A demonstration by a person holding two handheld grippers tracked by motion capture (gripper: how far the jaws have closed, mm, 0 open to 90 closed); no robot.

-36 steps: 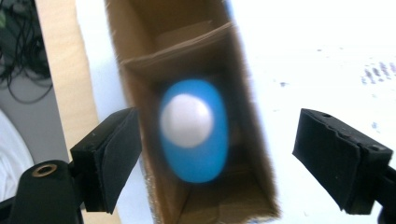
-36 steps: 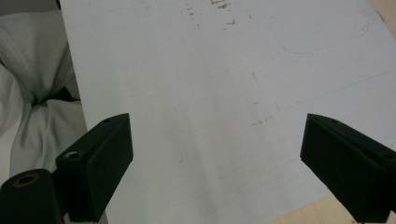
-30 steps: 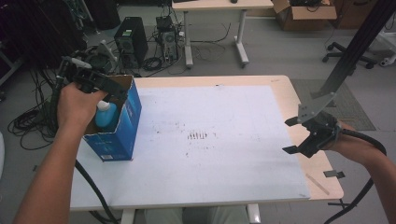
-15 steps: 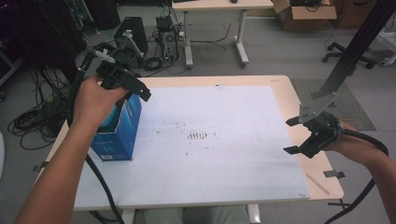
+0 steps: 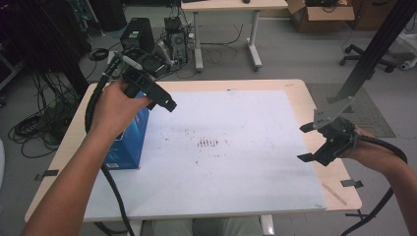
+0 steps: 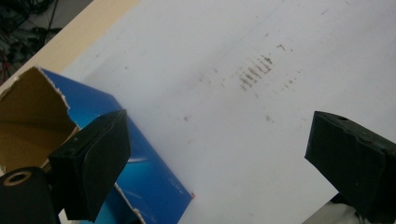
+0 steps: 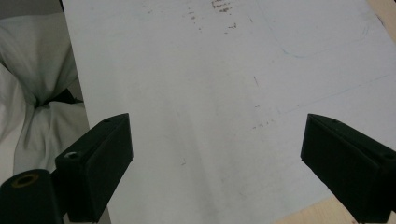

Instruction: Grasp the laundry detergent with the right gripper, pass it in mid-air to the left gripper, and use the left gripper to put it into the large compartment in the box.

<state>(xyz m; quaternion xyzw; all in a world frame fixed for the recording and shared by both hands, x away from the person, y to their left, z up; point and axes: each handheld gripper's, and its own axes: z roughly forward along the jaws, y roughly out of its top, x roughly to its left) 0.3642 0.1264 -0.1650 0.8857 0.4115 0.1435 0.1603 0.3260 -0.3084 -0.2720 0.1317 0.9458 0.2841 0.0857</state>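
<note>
Lifted farther clear of the blue box [image 5: 129, 140], left gripper [image 5: 162, 101] released
Right gripper [image 5: 309, 142] released too, hovering low near the table's [image 5: 295, 88] right edge

High view looks forward and down over the counter [image 5: 295, 98]; both gripper views hover close above its white sheet [image 6: 233, 42], sharing the brown marks [image 7: 223, 5].

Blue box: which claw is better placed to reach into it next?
Left, probably. The left claw is open just above the blue box, whose torn top gapes beside it. The right claw hovers at the table's far side.
</note>
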